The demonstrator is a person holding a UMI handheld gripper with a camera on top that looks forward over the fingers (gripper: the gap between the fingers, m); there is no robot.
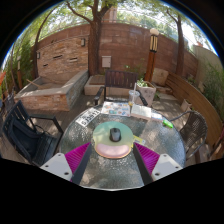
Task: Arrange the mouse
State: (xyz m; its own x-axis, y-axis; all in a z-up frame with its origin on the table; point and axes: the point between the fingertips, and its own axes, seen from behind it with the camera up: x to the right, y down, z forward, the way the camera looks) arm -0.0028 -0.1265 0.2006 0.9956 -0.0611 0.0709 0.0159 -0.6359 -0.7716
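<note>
Small items (170,124) on the table's (160,140) far side are too tiny to identify.

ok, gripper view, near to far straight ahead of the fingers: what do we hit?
Gripper with open fingers → grey computer mouse on a round iridescent mouse mat → glass-topped patio table → brick wall → trees.

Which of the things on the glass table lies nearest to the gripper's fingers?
The dark mouse, on its round pad, lies just ahead of the open gripper. The flat items lie farther back.
</note>
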